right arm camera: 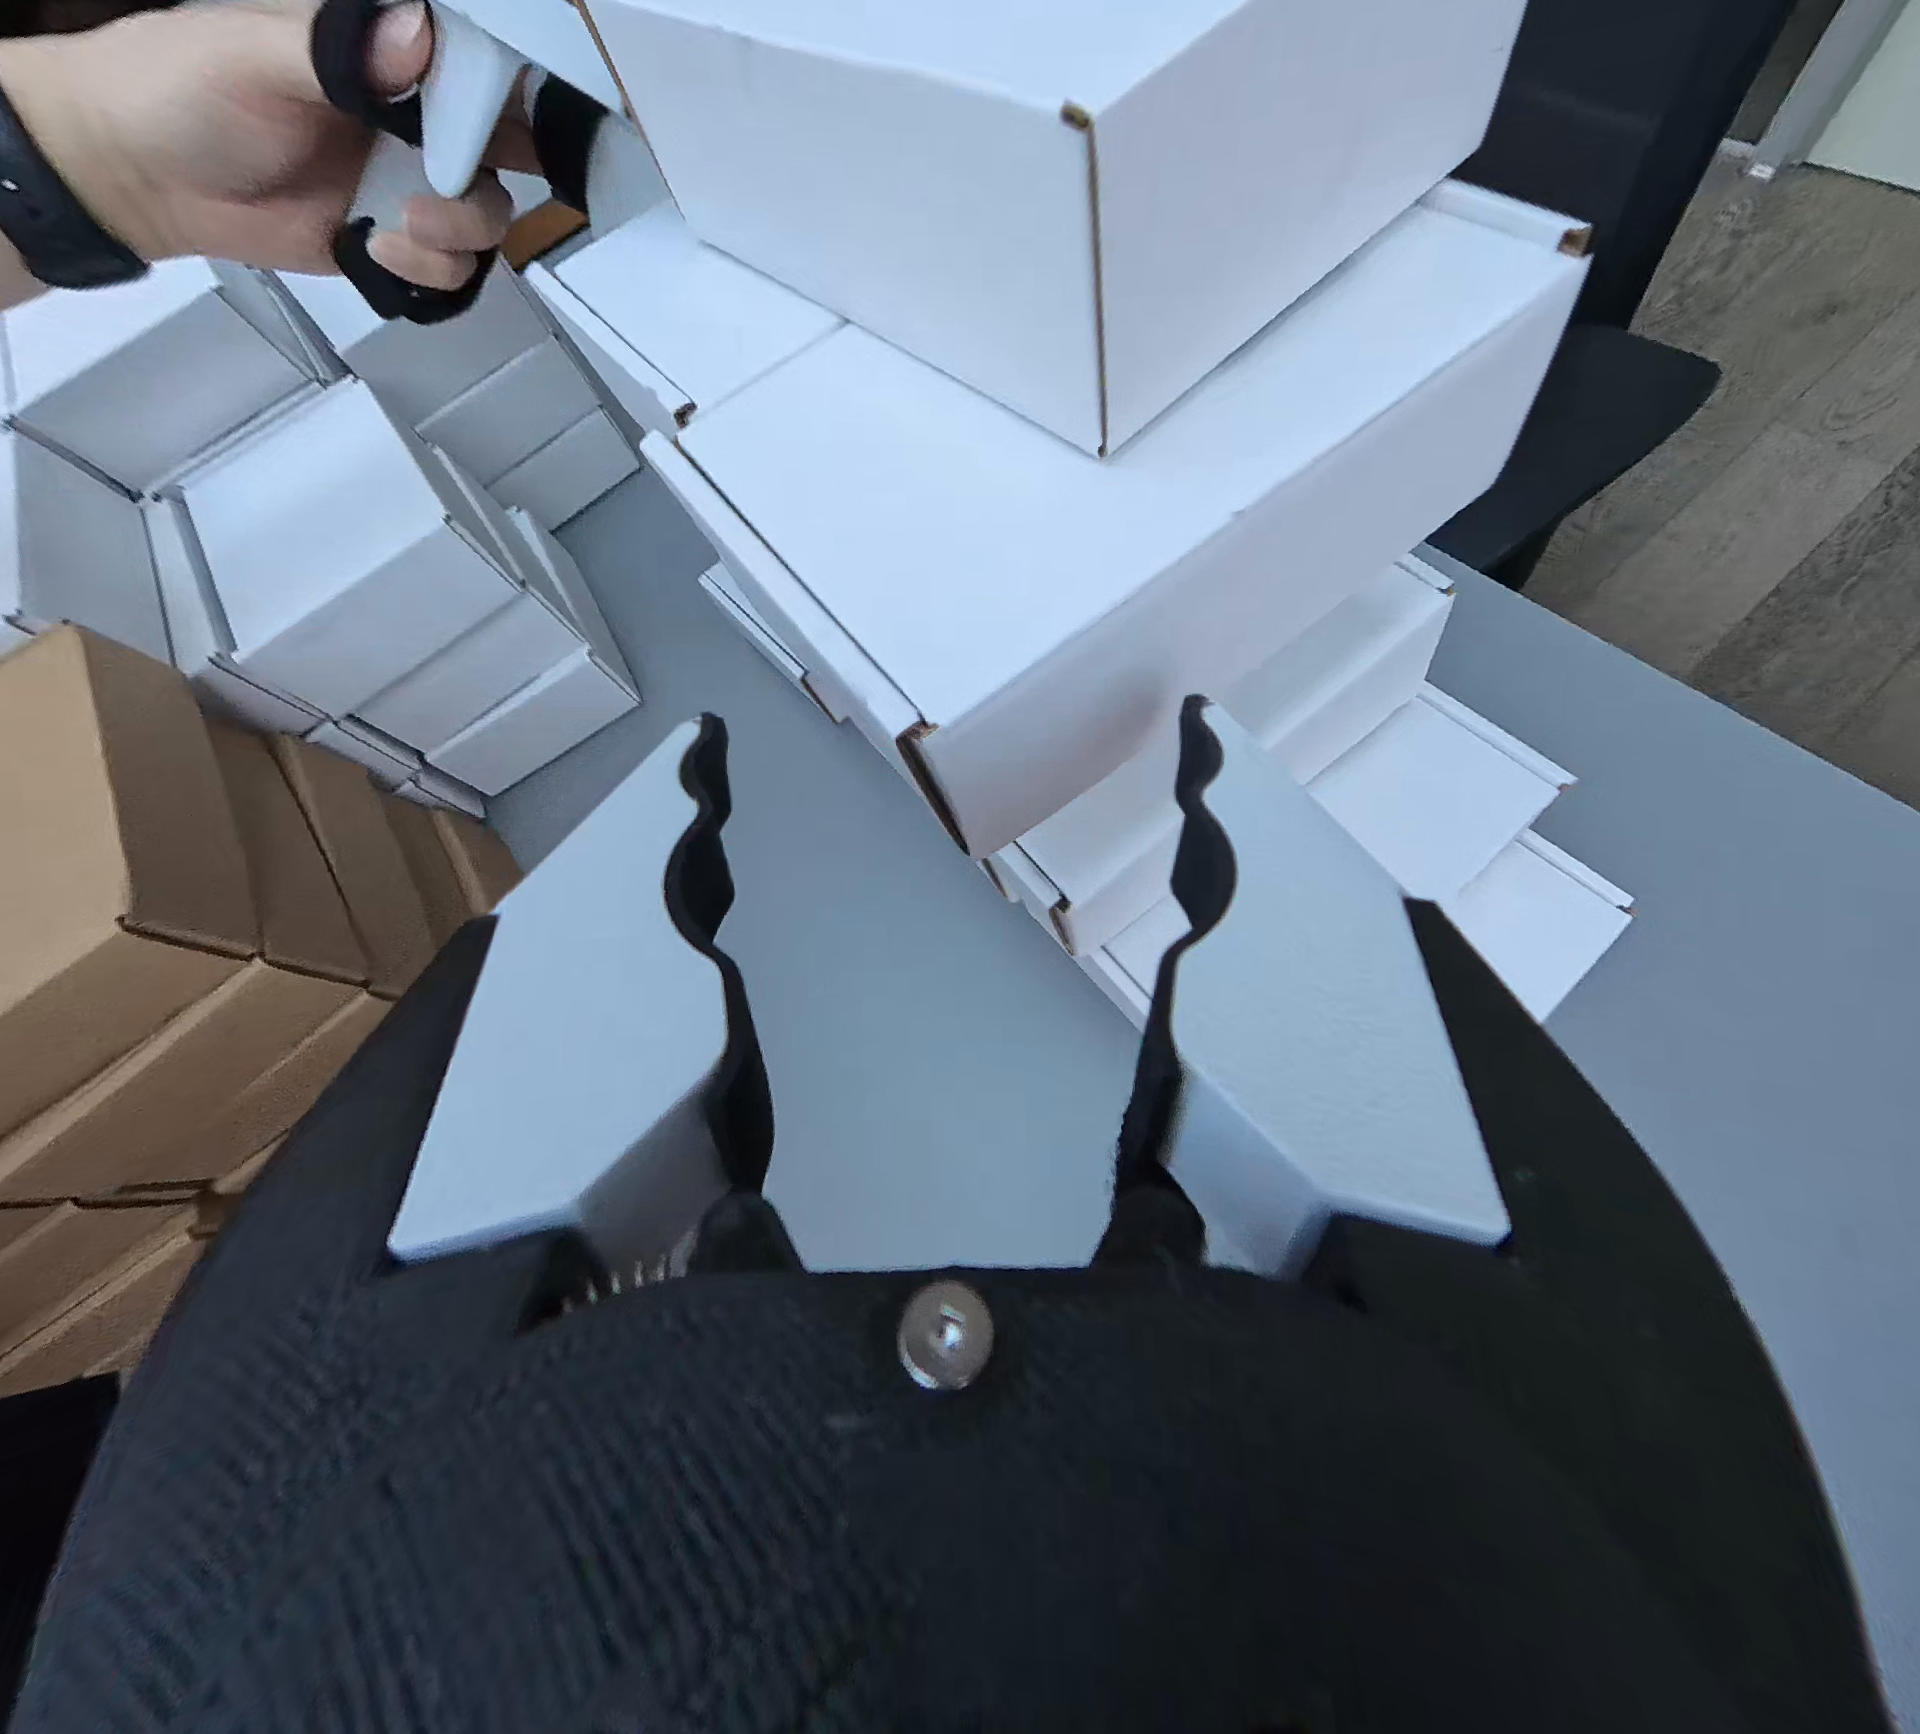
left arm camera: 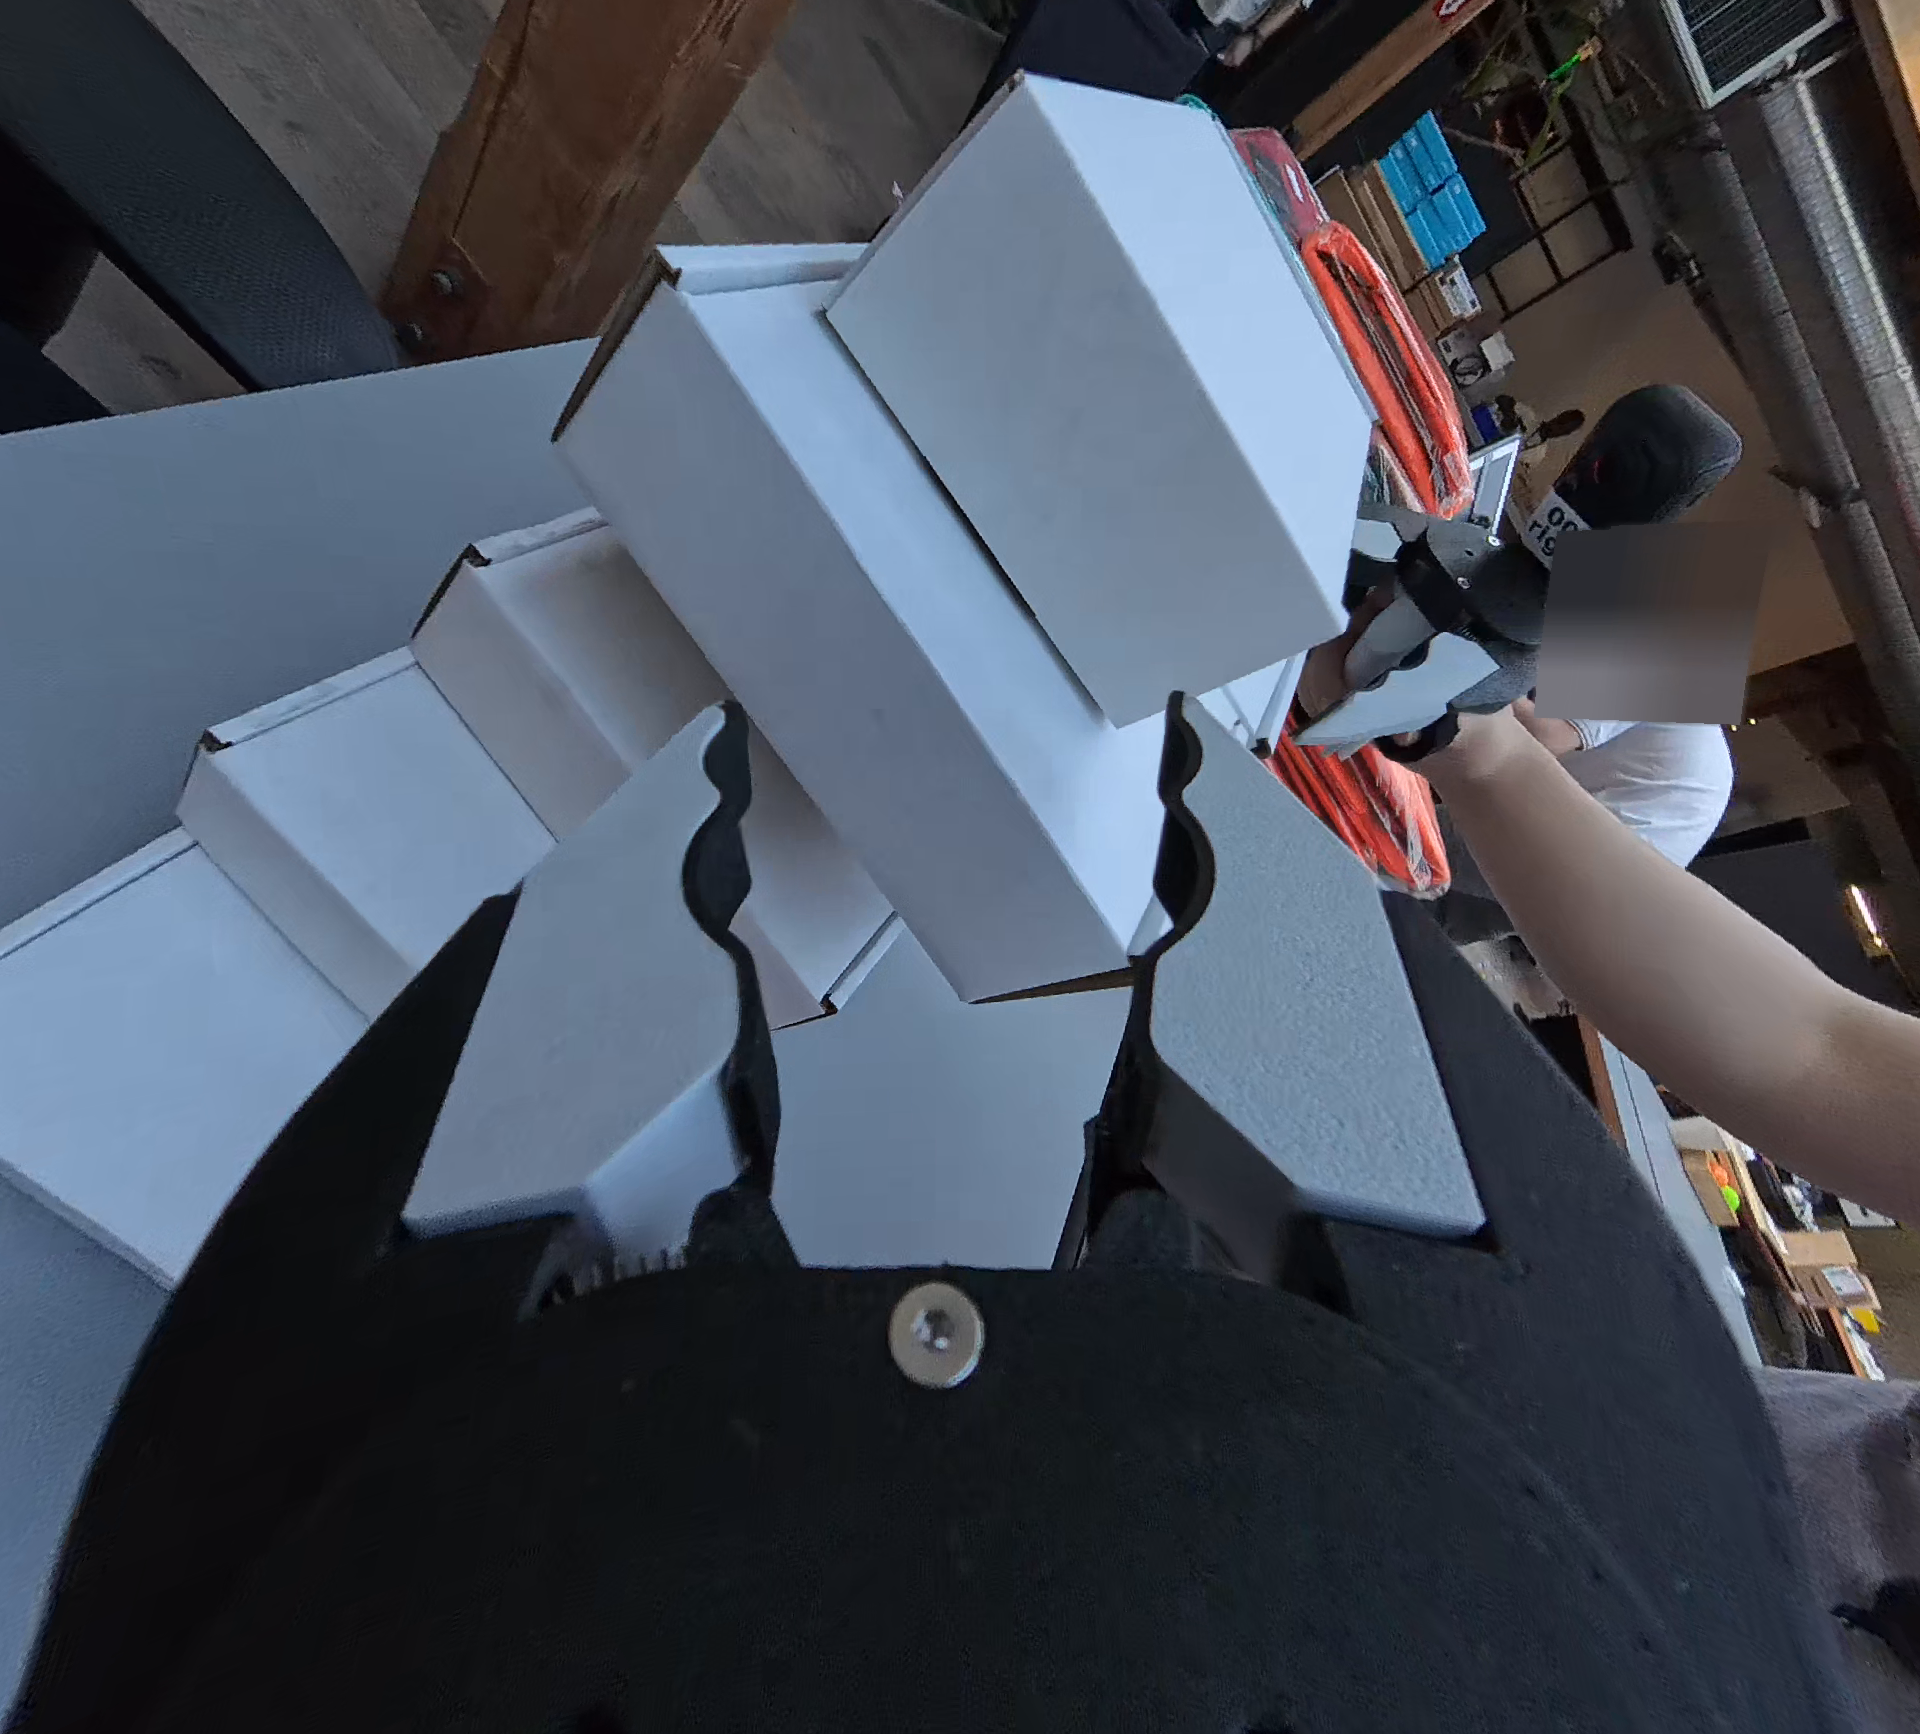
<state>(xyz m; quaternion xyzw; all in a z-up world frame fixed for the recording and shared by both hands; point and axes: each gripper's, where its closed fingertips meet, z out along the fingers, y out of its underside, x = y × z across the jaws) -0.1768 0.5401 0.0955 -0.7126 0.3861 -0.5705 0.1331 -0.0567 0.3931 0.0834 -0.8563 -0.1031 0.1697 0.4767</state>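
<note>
In my left view, my left hand-held gripper is wide open and holds nothing. Its two white fingers point at a stack of white boxes. A long box sits tilted across the stack, and its near corner is just between my finger tips. I cannot tell if it touches them. A top box lies on the long box. More white boxes sit lower on the left, on the gray table. My right hand-held gripper shows far off on the right, close to the top box's edge. My arm reaches out to it. Orange things lie behind the boxes.

In my right view, my right hand-held gripper is open too, and empty. It hangs over the table, just beside the corner of the long box. The top box sits on it. My left hand-held gripper is by the top box's left side. My hand holds it. Small white boxes stand on the left, with brown boxes near them.
</note>
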